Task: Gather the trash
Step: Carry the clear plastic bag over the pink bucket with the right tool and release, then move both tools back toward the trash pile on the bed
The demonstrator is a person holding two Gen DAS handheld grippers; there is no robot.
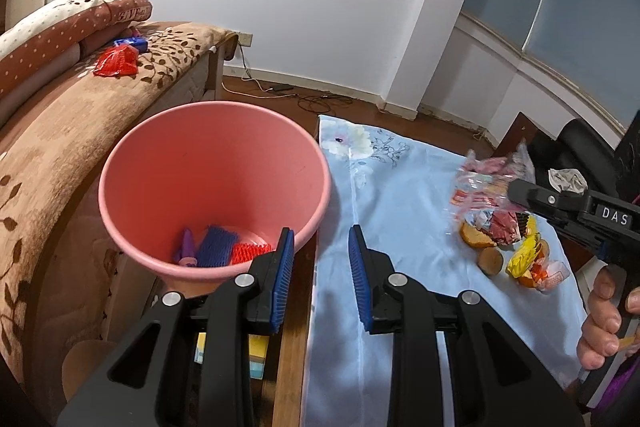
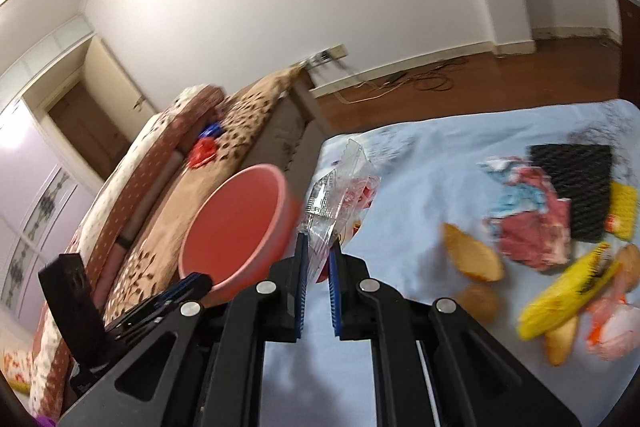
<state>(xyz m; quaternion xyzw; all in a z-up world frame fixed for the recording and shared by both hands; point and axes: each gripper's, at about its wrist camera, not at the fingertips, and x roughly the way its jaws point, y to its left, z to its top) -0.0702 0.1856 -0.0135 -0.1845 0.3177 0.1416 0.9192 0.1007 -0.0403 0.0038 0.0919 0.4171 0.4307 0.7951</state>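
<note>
Pink bin [image 1: 208, 163] holds three scraps; left jaws gape, right jaws pinch one clear wrapper [image 2: 340, 187].

- Round plastic bin [image 1: 216, 183]: salmon pink.
- Bench cloth [image 1: 400, 195]: pale blue, faint floral print.
- Bed blanket [image 1: 60, 131]: tan, brown leaves.
- Crinkled snack wrapper [image 2: 568, 295]: yellow.
- Foam net sleeve [image 2: 576, 187]: black.
- Tool pads [image 1: 358, 267]: blue, ribbed.
</note>
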